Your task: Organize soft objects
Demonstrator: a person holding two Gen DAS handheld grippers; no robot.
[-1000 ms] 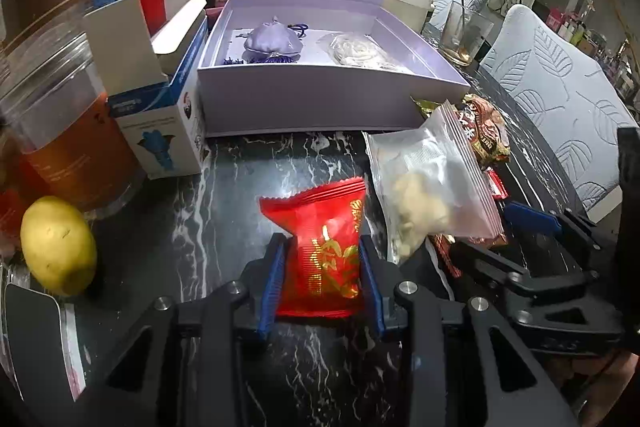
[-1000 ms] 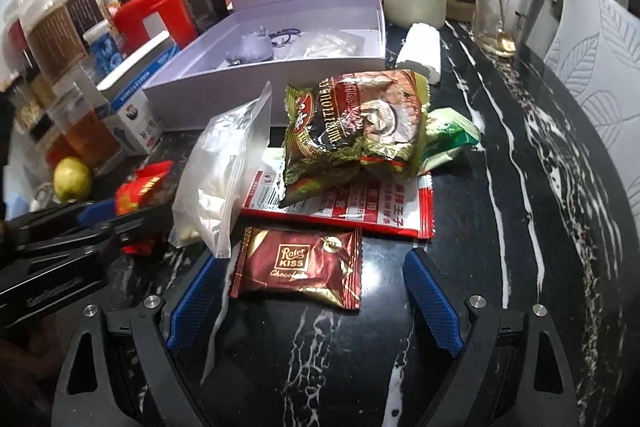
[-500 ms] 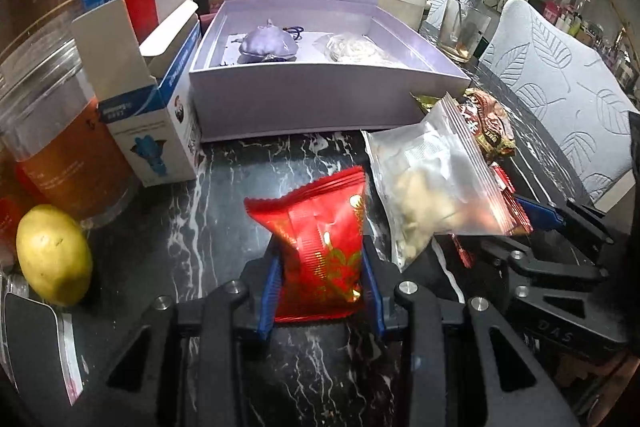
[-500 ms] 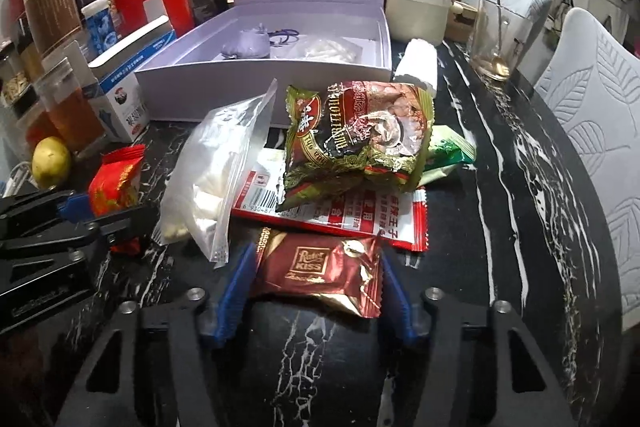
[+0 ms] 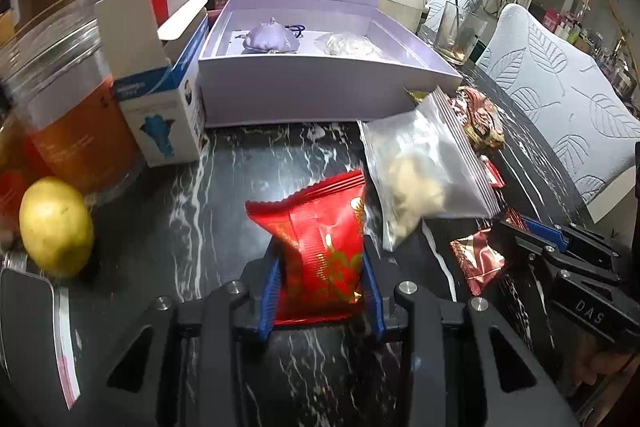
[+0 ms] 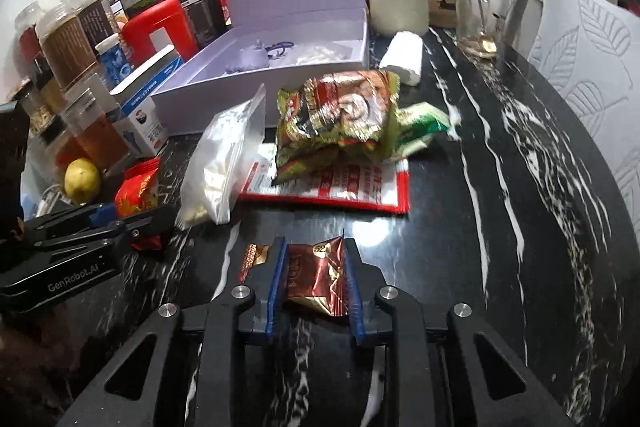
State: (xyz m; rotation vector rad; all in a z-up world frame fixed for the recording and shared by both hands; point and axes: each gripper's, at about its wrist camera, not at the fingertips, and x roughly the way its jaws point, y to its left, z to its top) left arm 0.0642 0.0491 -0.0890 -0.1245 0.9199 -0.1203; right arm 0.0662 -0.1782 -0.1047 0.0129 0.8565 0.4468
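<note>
My left gripper is shut on a red snack packet and holds it above the black marble table. My right gripper is shut on a brown chocolate packet, lifted off the table; the packet also shows in the left wrist view. An open lilac gift box stands behind, holding a lilac pouch and a clear packet. A clear zip bag, a green-brown snack bag and a flat red-white packet lie in front of the box.
Jars, a red container, a blue-white carton and a lemon crowd the left. A cream pot, a glass with a spoon and a white roll stand behind. A chair is on the right.
My right gripper has closed on the chocolate packet and lifted it off the table. My left gripper has kept hold of the red packet and raised it a little.
</note>
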